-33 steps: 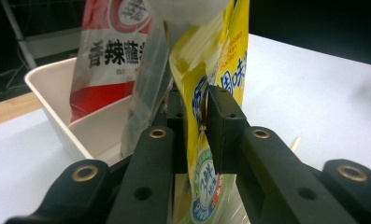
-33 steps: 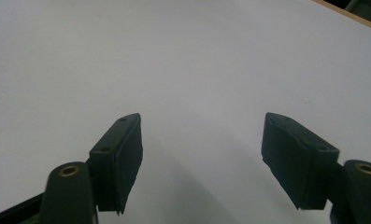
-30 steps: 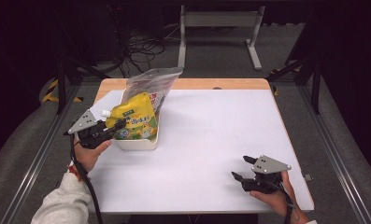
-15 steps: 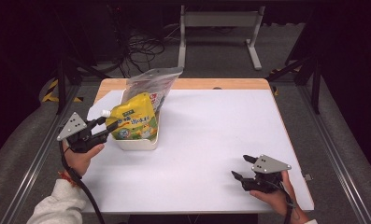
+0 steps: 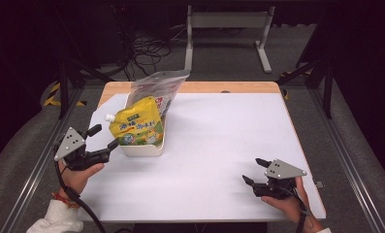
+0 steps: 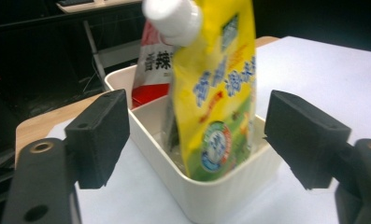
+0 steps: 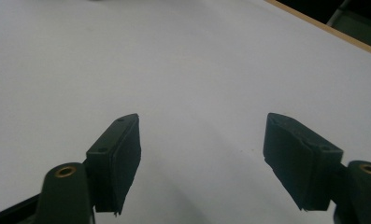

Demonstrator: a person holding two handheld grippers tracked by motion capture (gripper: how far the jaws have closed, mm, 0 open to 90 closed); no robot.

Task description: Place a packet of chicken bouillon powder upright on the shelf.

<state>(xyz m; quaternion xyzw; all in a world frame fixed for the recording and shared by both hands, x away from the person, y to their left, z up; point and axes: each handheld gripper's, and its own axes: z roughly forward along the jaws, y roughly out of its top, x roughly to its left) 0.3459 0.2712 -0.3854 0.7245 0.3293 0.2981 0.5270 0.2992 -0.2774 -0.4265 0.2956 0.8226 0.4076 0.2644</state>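
Withdrawn leftward from the yellow spouted pouch (image 5: pixel 136 127), the left gripper (image 5: pixel 104 141) is seen with jaws just opened wide, nothing between them. Near right, the right gripper (image 5: pixel 253 171) hovers spread and empty. Farther back, the pouch is stood in the white tub (image 5: pixel 142 149); judged soft, slippery, best taken below the white cap (image 6: pixel 173 19).
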